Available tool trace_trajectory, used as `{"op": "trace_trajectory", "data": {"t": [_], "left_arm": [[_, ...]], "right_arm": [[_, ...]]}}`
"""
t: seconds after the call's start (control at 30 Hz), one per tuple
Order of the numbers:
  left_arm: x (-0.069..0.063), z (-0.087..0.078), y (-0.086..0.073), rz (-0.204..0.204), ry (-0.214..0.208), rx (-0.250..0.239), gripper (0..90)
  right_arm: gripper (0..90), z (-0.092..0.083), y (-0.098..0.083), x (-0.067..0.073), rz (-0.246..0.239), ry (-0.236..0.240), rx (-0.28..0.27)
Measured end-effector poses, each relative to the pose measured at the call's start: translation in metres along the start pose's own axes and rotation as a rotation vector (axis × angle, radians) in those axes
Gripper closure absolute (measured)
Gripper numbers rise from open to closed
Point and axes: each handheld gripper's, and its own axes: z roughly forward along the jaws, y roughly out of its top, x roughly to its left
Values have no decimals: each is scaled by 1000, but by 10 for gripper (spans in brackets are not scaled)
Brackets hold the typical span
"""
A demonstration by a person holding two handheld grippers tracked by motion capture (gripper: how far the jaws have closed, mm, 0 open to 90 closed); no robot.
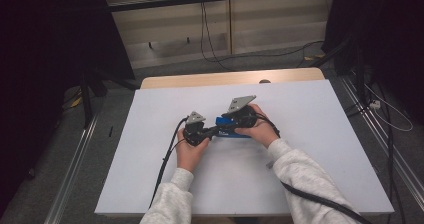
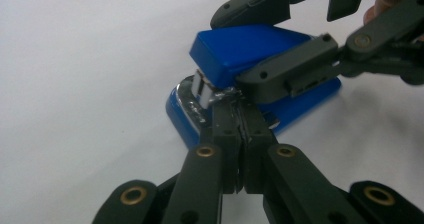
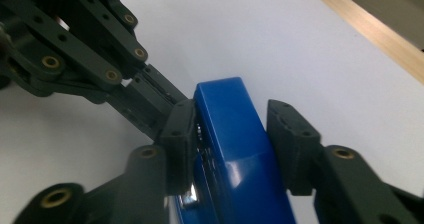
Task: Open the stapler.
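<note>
Blue stapler (image 1: 234, 130) sits mid-table on the white table surface (image 1: 310, 149), between the two grippers. Left gripper (image 2: 242, 115) has jaws pressed together, tips at the stapler's metal mouth; can't tell if anything is pinched. Right gripper (image 3: 235, 141) straddles the stapler's blue top, one pad touching, the other just clear.

The white-covered table (image 1: 310, 174) lies bare from 12 through 3 to 9 o'clock around the glossy blue plastic stapler (image 1: 231, 133). The left claw (image 1: 216, 130) blocks its 9 o'clock end; the right claw (image 1: 236, 129) straddles its top.
</note>
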Motion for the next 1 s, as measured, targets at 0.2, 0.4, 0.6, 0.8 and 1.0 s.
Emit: {"op": "trace_trajectory", "data": {"t": [0.2, 0.4, 0.6, 0.8, 1.0], "left_arm": [[-3, 4, 2, 8, -1, 7, 900], [-4, 4, 1, -2, 0, 6, 900], [-5, 4, 1, -3, 2, 4, 900], [-1, 3, 1, -39, -8, 0, 900], [-1, -5, 9, -39, 11, -84, 900]], "right_arm": [[645, -3, 0, 0, -25, 18, 4], [659, -11, 0, -5, 7, 42, -38], [661, -18, 3, -6, -7, 36, -43], [662, -21, 2, -7, -8, 34, -56], [662, -20, -1, -8, -7, 35, -68]]}}
